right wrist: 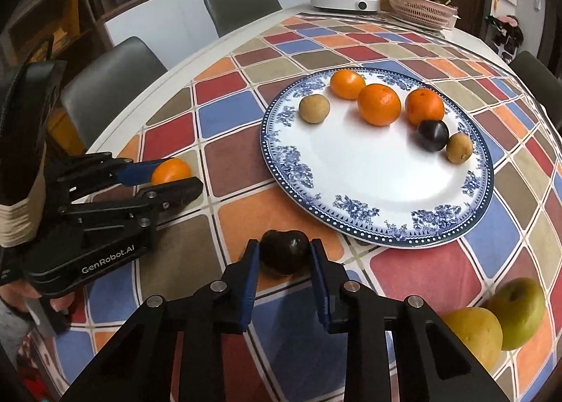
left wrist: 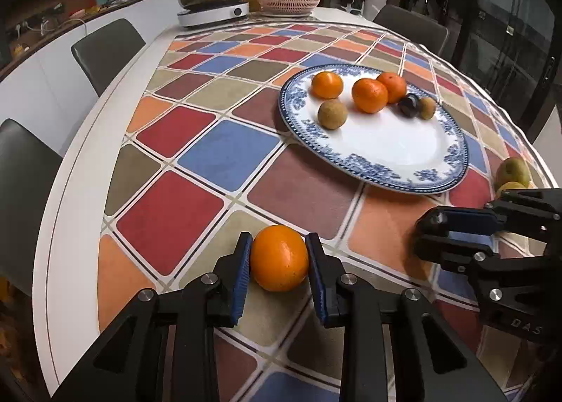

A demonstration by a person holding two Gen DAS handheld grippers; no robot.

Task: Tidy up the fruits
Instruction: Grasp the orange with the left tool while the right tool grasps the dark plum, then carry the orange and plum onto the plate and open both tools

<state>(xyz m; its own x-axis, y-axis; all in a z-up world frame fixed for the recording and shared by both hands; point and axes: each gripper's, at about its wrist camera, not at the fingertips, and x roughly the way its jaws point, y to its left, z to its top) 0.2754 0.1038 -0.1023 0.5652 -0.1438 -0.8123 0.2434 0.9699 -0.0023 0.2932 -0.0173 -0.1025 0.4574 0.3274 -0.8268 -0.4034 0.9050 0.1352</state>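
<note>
In the left wrist view, the left hand-held gripper (left wrist: 279,263) is pinching an orange (left wrist: 279,258) that is resting on the desk (left wrist: 168,212), near the blue-patterned plate (left wrist: 354,161) already carrying three oranges, two brown fruits and a dark plum. In the right wrist view, the right hand-held gripper (right wrist: 284,256) is pinching a dark plum (right wrist: 284,254) lying on the desk just in front of the plate rim. Both pick-up grasps are judged complete; the next move is calling for lifting each fruit clear and carrying it over the rim to the bare part of the plate.
</note>
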